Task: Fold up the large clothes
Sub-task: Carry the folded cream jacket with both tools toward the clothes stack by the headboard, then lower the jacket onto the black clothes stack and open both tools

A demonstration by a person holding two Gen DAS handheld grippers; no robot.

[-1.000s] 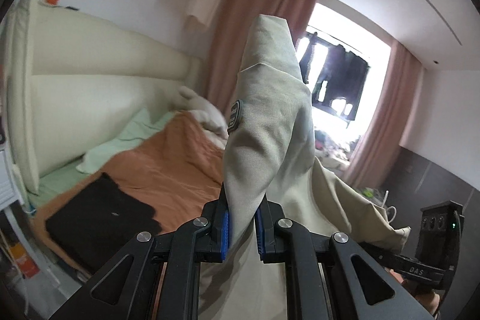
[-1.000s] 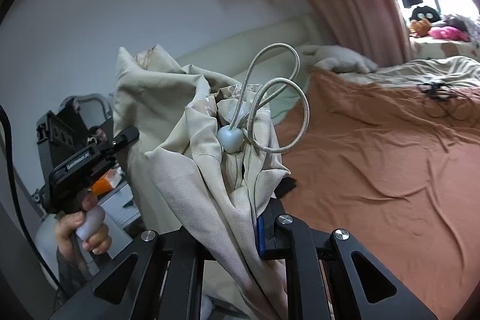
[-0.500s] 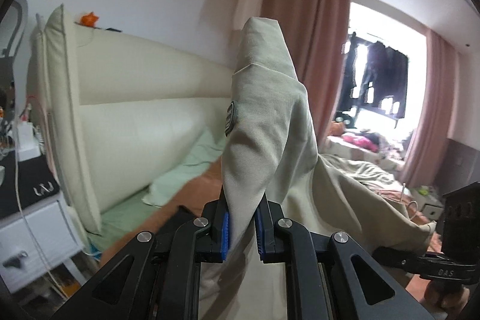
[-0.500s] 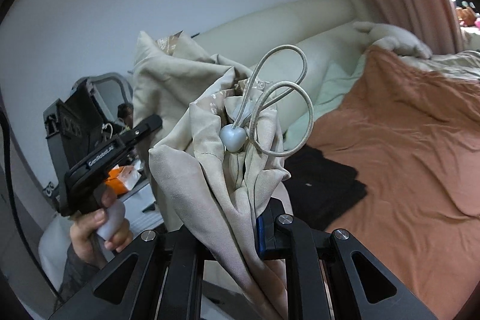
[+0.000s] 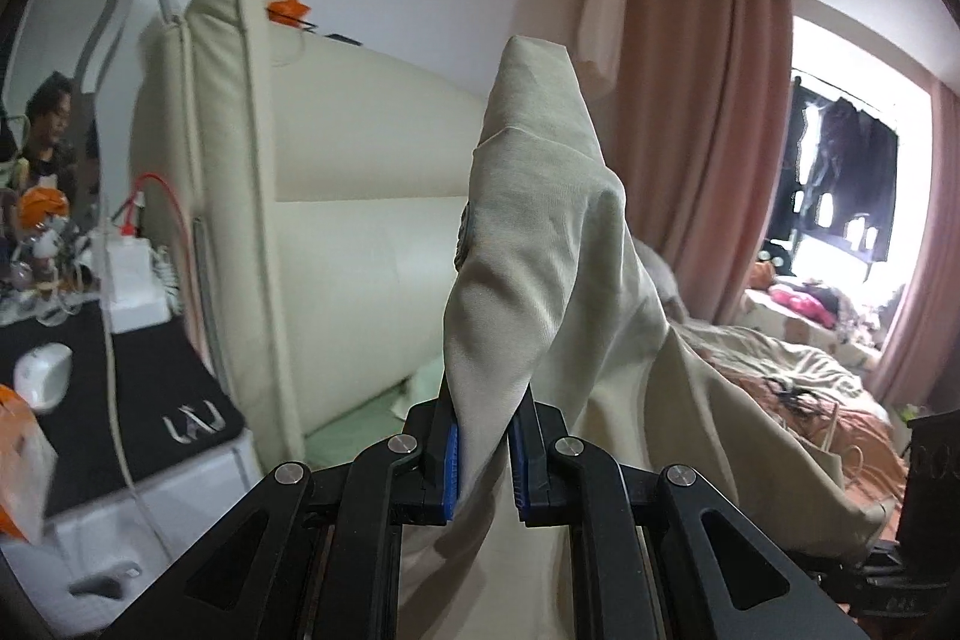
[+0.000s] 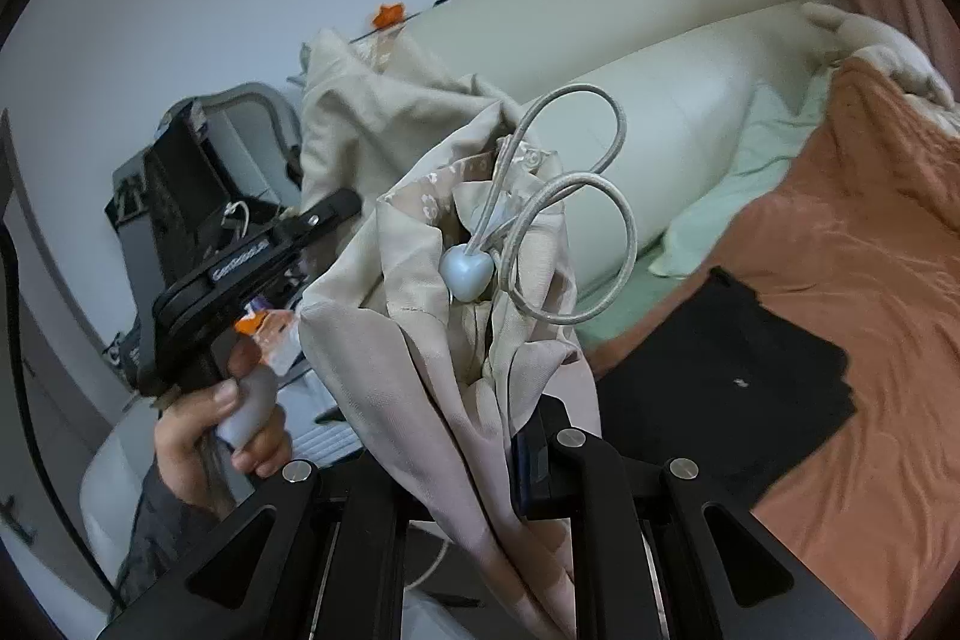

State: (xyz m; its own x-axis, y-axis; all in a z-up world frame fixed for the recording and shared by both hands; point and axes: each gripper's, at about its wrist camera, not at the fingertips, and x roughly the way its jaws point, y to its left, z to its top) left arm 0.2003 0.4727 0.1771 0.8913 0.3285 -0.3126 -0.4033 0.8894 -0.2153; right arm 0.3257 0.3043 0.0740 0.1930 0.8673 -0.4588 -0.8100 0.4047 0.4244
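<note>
I hold a large beige garment (image 5: 540, 244) in the air between both grippers. My left gripper (image 5: 485, 454) is shut on one bunched corner, which stands up above the blue pads. My right gripper (image 6: 480, 448) is shut on another bunched part of the beige garment (image 6: 384, 340), where a grey drawstring loop (image 6: 600, 196) with a pale blue toggle (image 6: 467, 270) sticks up. The left gripper's handle (image 6: 240, 268) and the hand on it show at left in the right wrist view. Cloth hangs down to the right in the left wrist view.
A bed with an orange cover (image 6: 852, 232) and a folded black garment (image 6: 720, 376) lies to the right. A cream padded headboard (image 5: 360, 232) stands behind. A bedside table (image 5: 108, 400) with clutter and cables is at left. Pink curtains (image 5: 708, 118) flank a bright window.
Both grippers have swung left with the garment. The headboard and bedside table have come into the left view, and the bed has slid right in the right view. Both grips are unchanged.
</note>
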